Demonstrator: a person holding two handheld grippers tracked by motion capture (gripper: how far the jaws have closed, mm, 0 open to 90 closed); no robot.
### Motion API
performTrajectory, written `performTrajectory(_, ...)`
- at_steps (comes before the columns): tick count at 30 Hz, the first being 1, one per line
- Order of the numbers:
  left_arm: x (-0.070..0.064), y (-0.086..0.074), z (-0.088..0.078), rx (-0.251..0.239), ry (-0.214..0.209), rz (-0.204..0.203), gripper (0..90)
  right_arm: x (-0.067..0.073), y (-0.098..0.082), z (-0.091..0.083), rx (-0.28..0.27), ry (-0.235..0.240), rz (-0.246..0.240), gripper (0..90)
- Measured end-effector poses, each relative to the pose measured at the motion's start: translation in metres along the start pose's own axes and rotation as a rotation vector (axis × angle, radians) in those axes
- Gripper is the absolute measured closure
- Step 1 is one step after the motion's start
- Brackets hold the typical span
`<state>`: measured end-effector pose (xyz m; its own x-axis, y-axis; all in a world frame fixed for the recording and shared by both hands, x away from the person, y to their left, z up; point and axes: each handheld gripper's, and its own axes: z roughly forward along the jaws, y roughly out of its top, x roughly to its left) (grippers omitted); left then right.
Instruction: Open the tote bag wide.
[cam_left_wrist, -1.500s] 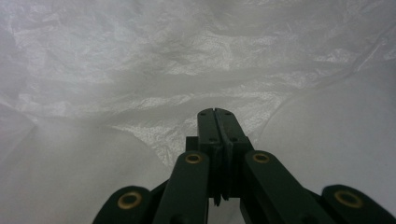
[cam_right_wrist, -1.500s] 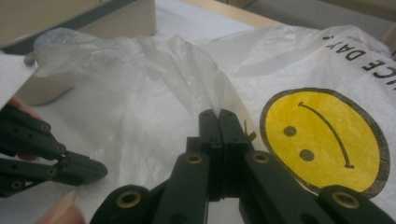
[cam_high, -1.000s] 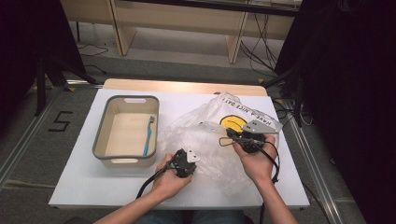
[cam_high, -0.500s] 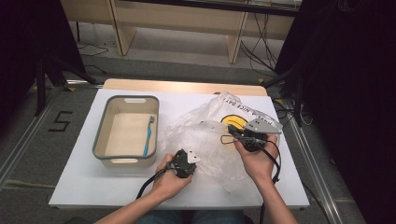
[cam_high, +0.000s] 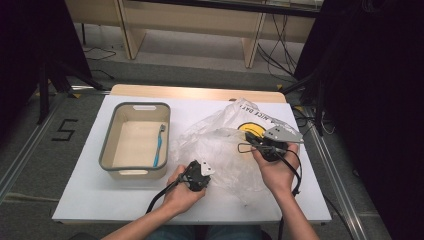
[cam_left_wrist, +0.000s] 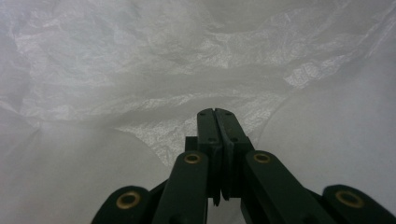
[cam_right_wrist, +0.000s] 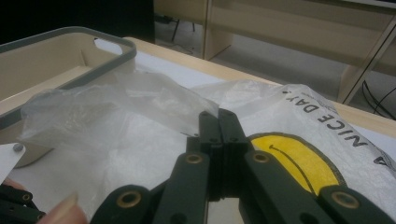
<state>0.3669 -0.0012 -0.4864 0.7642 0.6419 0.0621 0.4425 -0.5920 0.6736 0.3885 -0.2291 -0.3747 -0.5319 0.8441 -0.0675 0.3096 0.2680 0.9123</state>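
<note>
A crumpled translucent white plastic bag (cam_high: 225, 147) with a yellow smiley print (cam_high: 252, 129) lies right of the table's middle. My left gripper (cam_high: 206, 169) sits at the bag's near left edge. In the left gripper view its jaws (cam_left_wrist: 215, 113) are pressed together, with bag film (cam_left_wrist: 140, 70) gathered around the tips. My right gripper (cam_high: 255, 144) is held over the bag beside the smiley. In the right gripper view its tips (cam_right_wrist: 218, 114) are shut on a raised flap of the bag (cam_right_wrist: 116, 112), left of the smiley (cam_right_wrist: 289, 158).
A beige bin with a grey rim (cam_high: 107, 145) stands at the left of the white table, and a blue toothbrush (cam_high: 158, 145) lies inside it. The same bin (cam_right_wrist: 70, 39) rises left of the bag in the right gripper view. Wooden shelf legs stand beyond the far edge.
My right gripper has lifted and drifted right with the bag film, and its grey plate now faces up. The left hand has stayed in place.
</note>
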Motion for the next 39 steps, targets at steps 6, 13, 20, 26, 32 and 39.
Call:
performTrajectory(6,0.000,0.000,-0.002,-0.003,-0.015,0.009,83.8,0.001,-0.001,0.001,0.004,0.001,0.001,90.0)
performTrajectory(13,-0.002,0.004,-0.011,-0.028,-0.009,0.026,77.9,0.000,-0.001,0.001,0.004,0.000,0.000,90.0)
performTrajectory(20,0.000,0.007,-0.029,-0.073,0.000,0.027,67.2,0.000,-0.002,0.001,0.006,0.000,0.000,90.0)
performTrajectory(26,0.000,0.010,-0.041,-0.093,-0.021,0.005,54.7,0.000,-0.002,0.001,0.005,0.000,0.002,90.0)
performTrajectory(32,0.002,0.011,-0.046,-0.100,-0.027,0.002,47.4,0.000,-0.002,0.001,0.006,-0.002,0.004,90.0)
performTrajectory(39,0.005,0.010,-0.050,-0.107,-0.018,0.016,42.7,0.000,-0.002,0.001,0.005,-0.003,0.006,90.0)
